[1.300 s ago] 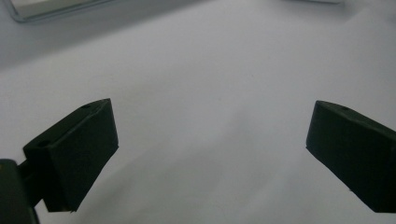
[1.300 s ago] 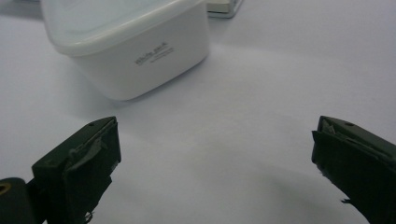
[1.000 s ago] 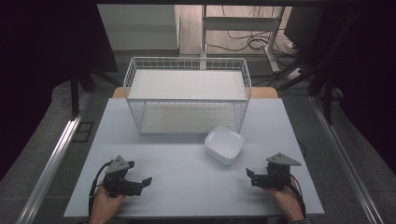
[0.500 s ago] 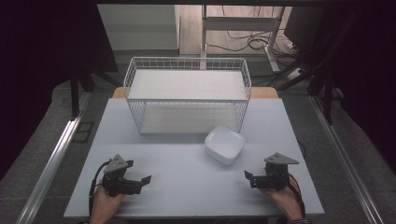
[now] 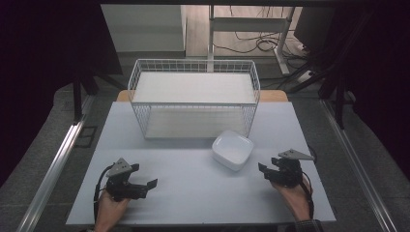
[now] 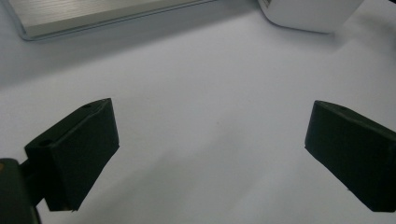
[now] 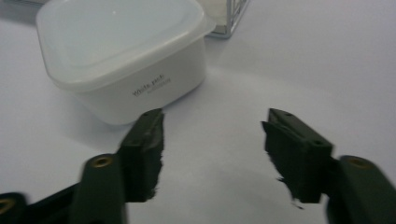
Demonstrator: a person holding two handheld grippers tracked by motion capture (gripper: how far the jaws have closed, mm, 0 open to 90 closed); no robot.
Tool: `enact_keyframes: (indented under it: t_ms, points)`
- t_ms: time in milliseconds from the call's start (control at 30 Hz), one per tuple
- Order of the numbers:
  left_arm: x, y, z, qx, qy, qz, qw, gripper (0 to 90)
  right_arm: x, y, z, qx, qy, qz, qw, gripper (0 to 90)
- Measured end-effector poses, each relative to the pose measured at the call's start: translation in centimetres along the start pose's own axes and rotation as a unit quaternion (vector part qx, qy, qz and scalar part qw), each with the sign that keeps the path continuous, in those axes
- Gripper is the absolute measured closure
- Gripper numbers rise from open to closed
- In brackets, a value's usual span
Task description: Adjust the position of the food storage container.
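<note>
Your left gripper hovers over the bare white table, its jaws spread wide at seven and four o'clock with nothing between them. At one o'clock you see the lower corner of a white container, and at eleven o'clock a ribbed metal rail.

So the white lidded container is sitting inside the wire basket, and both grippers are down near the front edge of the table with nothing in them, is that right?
Not quite. The white lidded container sits on the table just in front of the wire basket, outside it, as the high view shows. The rest holds: the left gripper and right gripper are near the front edge, holding nothing.
</note>
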State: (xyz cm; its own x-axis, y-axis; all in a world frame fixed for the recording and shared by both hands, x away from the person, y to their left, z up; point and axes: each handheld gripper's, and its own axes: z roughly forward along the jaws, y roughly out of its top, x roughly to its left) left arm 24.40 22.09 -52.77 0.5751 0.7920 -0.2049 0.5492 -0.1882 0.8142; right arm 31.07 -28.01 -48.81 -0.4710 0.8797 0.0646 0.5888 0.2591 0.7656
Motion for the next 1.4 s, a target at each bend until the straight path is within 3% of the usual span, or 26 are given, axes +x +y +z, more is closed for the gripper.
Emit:
enact_keyframes:
  t_ms: [33,67,133,167,200,233,333,533,700,933,1133,1400]
  points:
    - [0.0,0.0,0.0,0.0,-0.001,0.001,1.0,2.5,0.0,0.5,0.2,0.003,-0.004,-0.008,1.0,56.5]
    - [-0.1,0.1,0.0,-0.001,-0.002,0.001,1.0,2.5,0.0,0.5,0.2,0.003,-0.004,-0.008,1.0,56.5]
    - [-0.1,0.1,0.0,-0.003,-0.002,0.0,1.0,2.5,-0.1,1.0,0.6,0.004,-0.001,-0.012,0.9999,64.7]
    - [0.0,0.1,0.0,-0.003,-0.003,-0.001,1.0,2.5,-0.2,1.6,1.0,0.002,0.004,-0.015,0.9999,73.1]
    - [0.0,0.1,0.0,-0.003,-0.003,-0.001,1.0,2.6,-0.2,1.6,1.0,0.002,0.004,-0.015,0.9999,73.1]
    - [0.0,0.0,0.1,-0.002,-0.004,-0.002,1.0,2.6,-0.3,2.2,1.2,-0.007,0.012,-0.013,0.9998,82.6]
    - [0.1,0.0,0.1,-0.002,-0.006,-0.003,1.0,2.6,-0.3,3.0,1.5,-0.013,0.017,-0.015,0.9997,88.4]
    - [0.0,0.0,0.2,0.003,-0.009,-0.004,1.0,2.6,0.1,5.6,3.4,-0.026,0.012,-0.02,0.9994,89.1]
    - [0.0,-0.1,0.4,0.007,-0.01,-0.002,0.9999,2.6,0.8,7.9,6.2,-0.026,0.006,-0.037,0.9989,89.2]
    - [0.0,-0.1,0.4,0.01,-0.011,-0.002,0.9999,2.7,0.7,8.9,8.7,-0.008,-0.009,-0.039,0.9992,89.3]
    - [0.0,-0.1,0.5,0.011,-0.012,-0.002,0.9999,3.0,1.3,8.4,9.6,0.0,0.013,-0.032,0.9994,89.6]
    - [0.0,-0.1,0.5,0.014,-0.012,-0.002,0.9998,3.1,4.0,8.0,9.9,0.008,0.057,-0.046,0.9973,89.5]
